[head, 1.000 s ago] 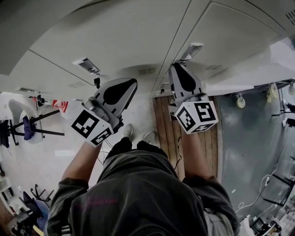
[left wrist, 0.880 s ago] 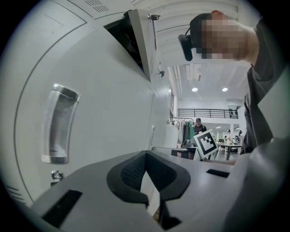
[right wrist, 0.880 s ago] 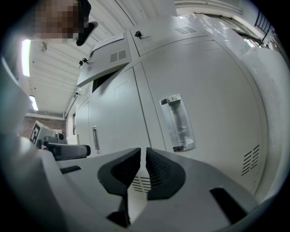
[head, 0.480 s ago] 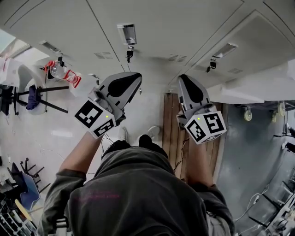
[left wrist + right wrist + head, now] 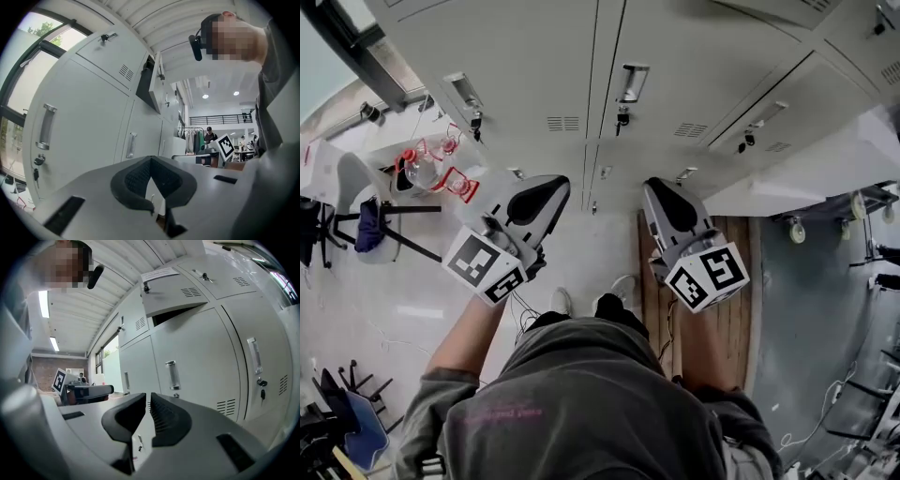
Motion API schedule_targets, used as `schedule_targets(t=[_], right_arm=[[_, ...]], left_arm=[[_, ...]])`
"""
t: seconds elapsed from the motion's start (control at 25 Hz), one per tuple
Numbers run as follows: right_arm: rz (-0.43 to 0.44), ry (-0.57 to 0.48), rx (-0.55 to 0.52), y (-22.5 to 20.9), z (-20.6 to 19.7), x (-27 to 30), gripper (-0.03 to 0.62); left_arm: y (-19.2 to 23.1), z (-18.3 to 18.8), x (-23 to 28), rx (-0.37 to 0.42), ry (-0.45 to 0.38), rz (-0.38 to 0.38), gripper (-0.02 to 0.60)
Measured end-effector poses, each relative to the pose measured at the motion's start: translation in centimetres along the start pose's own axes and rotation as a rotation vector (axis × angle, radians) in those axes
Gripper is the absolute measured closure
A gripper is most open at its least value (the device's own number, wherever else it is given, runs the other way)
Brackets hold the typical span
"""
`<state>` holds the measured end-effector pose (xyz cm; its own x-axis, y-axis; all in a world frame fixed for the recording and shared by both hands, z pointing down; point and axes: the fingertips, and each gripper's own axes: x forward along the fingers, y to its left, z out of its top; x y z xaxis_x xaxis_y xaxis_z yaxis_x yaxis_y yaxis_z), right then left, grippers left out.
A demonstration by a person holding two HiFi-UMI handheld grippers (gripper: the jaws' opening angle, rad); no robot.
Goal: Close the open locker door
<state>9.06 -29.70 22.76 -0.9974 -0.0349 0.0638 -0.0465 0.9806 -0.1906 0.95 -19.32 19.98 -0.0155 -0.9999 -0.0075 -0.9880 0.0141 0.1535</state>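
Note:
A wall of grey lockers (image 5: pixel 534 56) stands right in front of me. One upper locker door (image 5: pixel 173 292) hangs ajar, its lower edge swung outward; in the left gripper view this open door (image 5: pixel 153 84) juts out from the upper row. Both grippers are held level at chest height, short of the lockers and well below that door. My left gripper (image 5: pixel 562 183) (image 5: pixel 151 159) is shut, tips touching, nothing in it. The jaws of my right gripper (image 5: pixel 652 187) (image 5: pixel 147 397) have just been closing to a narrow slit with nothing between them.
Closed doors carry vertical handles (image 5: pixel 633 82) with keys below. At the left stand a chair (image 5: pixel 356 220) and clear bottles with red caps (image 5: pixel 427 169). Wooden planks (image 5: pixel 661 281) lie on the floor beside my feet. A person (image 5: pixel 209 136) stands far off.
The lockers have slid across the head view, and more doors and handles now show. The bottles and chair came in at the left. Both grippers were carried along, still side by side.

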Motion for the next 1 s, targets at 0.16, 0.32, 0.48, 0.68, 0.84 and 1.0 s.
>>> schedule_targets(t=[0.16,0.32,0.48,0.68,0.84,1.0], right_arm=[[0.014,-0.013,-0.010,5.5,-0.3,0.7,0.551],[0.021,-0.020,-0.014,9.5,-0.4,1.1,0.552],[0.031,-0.026,-0.029,11.6,0.2,1.5,0.554],[0.058,-0.033,-0.037,13.1,1.0,1.8,0.556],[0.086,-0.030,-0.031,13.3,1.0,1.8,0.560],[0.120,-0.015,-0.036,13.3,0.8,1.7,0.568]], left_arm=[[0.7,1.2,-4.5,-0.002,-0.019,-0.029,0.571],[1.4,2.8,-8.0,0.018,-0.044,-0.036,0.571],[2.0,3.8,-10.4,0.026,-0.068,-0.017,0.571],[2.2,4.3,-12.0,0.021,-0.088,0.018,0.571],[1.7,4.4,-12.2,0.025,-0.097,0.046,0.571],[1.3,4.2,-12.0,0.018,-0.102,0.076,0.571]])
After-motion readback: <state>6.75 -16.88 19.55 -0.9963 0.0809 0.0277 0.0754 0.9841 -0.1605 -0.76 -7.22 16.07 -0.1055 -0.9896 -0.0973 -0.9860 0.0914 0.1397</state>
